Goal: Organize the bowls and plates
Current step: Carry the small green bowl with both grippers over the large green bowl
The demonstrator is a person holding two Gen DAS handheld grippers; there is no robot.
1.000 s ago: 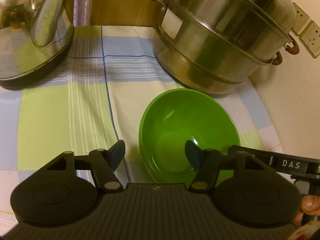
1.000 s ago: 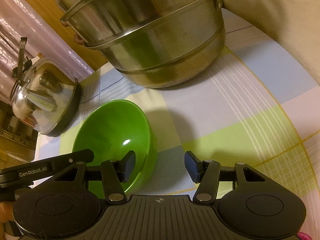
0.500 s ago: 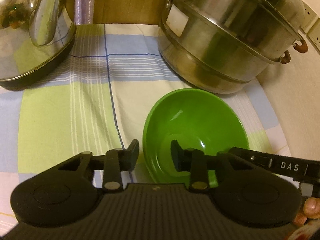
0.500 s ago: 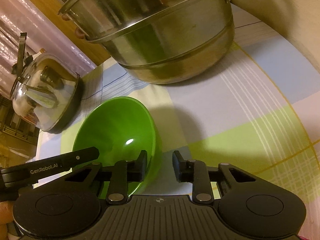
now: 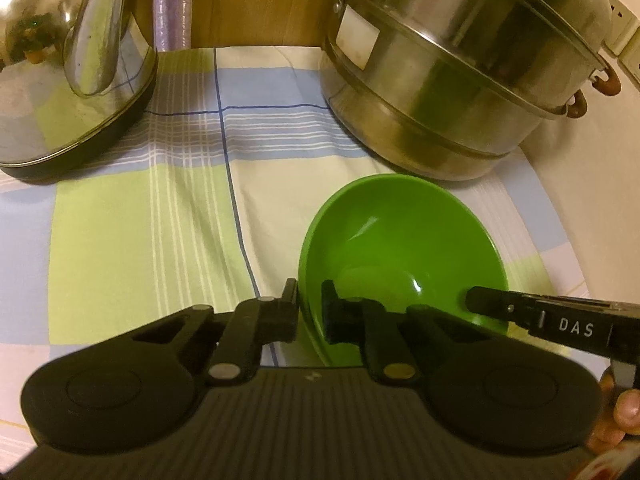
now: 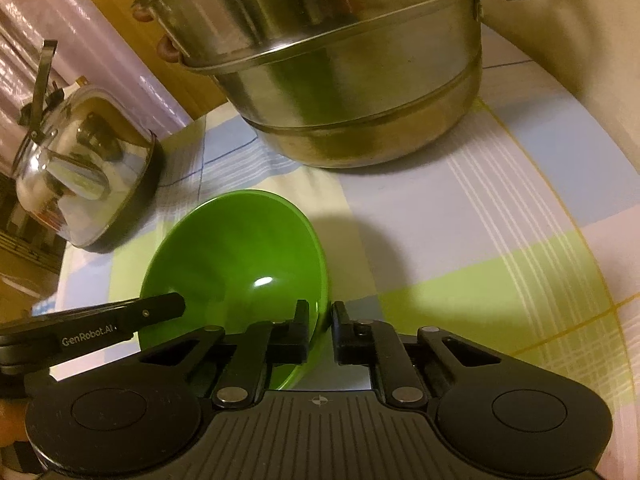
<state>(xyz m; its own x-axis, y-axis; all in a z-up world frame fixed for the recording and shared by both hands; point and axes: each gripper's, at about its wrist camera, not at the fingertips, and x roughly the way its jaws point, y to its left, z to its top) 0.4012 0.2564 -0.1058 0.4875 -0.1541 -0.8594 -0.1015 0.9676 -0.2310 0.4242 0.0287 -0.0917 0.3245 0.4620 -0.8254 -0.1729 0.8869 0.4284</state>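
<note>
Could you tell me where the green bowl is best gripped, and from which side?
By its thin rim, one finger inside and one outside the wall. The green bowl is wide and open upward, so come from above at opposite edges, as the left gripper and right gripper do now, both shut on it.

Glossy green bowl (image 5: 400, 248), seemingly empty, upright on checked cloth, rim pinched at opposite sides

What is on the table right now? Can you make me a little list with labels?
bowl: green bowl, empty, on the checked cloth
left hand-held gripper: shut on the bowl's near rim
right hand-held gripper: shut on the rim at the bowl's opposite side
behind the bowl: steel steamer pot
far left: shiny kettle
</note>
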